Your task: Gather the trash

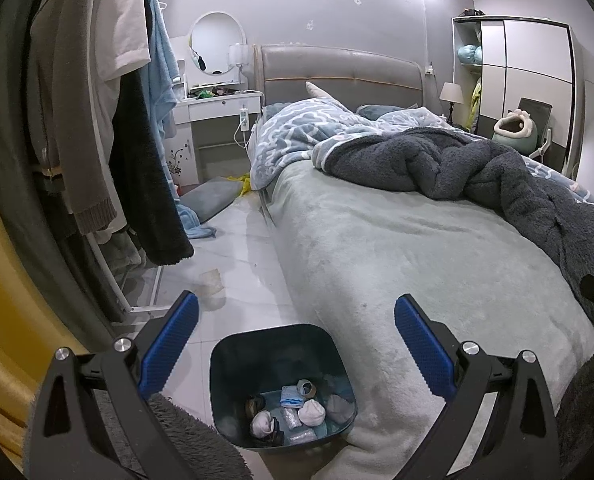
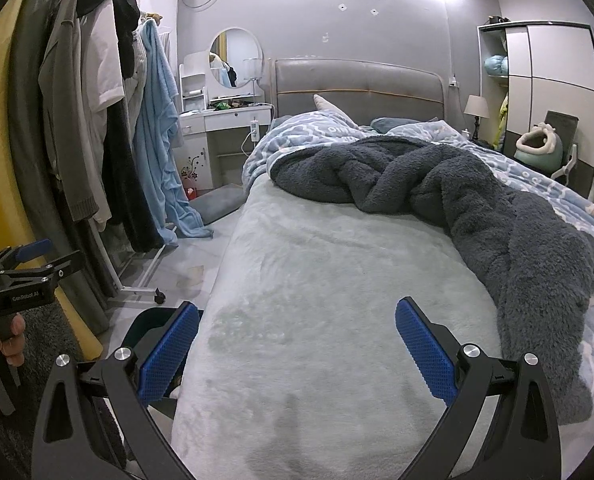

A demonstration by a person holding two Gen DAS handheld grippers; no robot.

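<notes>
Both the left claw (image 1: pixel 296 344) and the right claw (image 2: pixel 297 346) gaped wide, holding nothing. The bin (image 1: pixel 233 364) stood on the floor against the bed's (image 1: pixel 417 248) near corner, wads inside. Bumping it could spill them.

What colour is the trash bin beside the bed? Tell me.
Dark teal-blue. The trash bin shows best in the left wrist view.
</notes>
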